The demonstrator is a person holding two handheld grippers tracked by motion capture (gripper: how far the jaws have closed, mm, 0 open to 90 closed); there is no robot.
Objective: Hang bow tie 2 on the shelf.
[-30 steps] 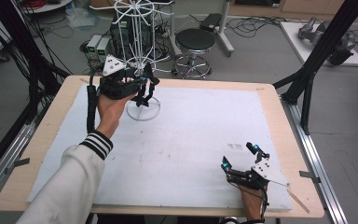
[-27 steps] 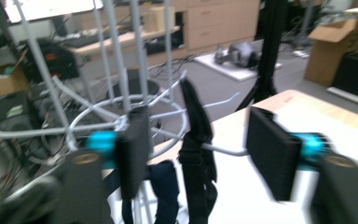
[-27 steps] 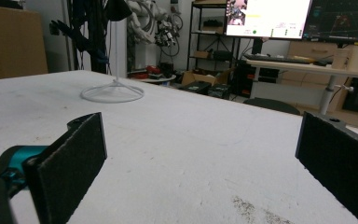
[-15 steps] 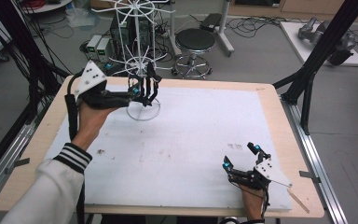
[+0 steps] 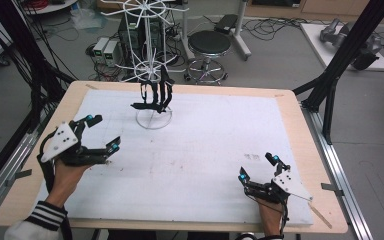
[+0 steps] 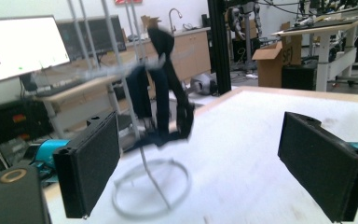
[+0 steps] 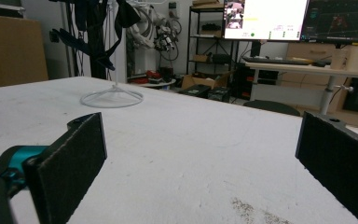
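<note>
1. The left gripper (image 5: 104, 134) is hovering over the white mat (image 5: 220, 150), to the left of and nearer the person than the white wire rack (image 5: 152, 65). Its jaws are standing wide apart with nothing between them. They have just been opening, and no thing is lying between the pads.
2. The left hand (image 5: 67, 175) is gripping that gripper from below, and a striped cuff (image 5: 45, 215) is showing at the mat's near left edge, well away from the rack.
3. In the left gripper view, the rack's ring base (image 6: 151, 186) is sitting between the two black pads (image 6: 91, 163) but farther off, with open mat in front of it.
4. The black glove (image 5: 155, 95) is hanging on the rack's lower arms, above the ring base, at the mat's far edge. In the left gripper view the black glove (image 6: 165, 98) is appearing blurred.
5. To the right of the rack, the mat is lying bare up to its right edge, giving wide room for moving.
6. The right gripper (image 5: 257, 170) is resting low at the mat's near right corner, well apart from the rack. Its jaws are standing apart, holding nothing.
7. In the right gripper view, the rack's base (image 7: 112, 98) is standing far off to the upper left, with bare mat between.
</note>
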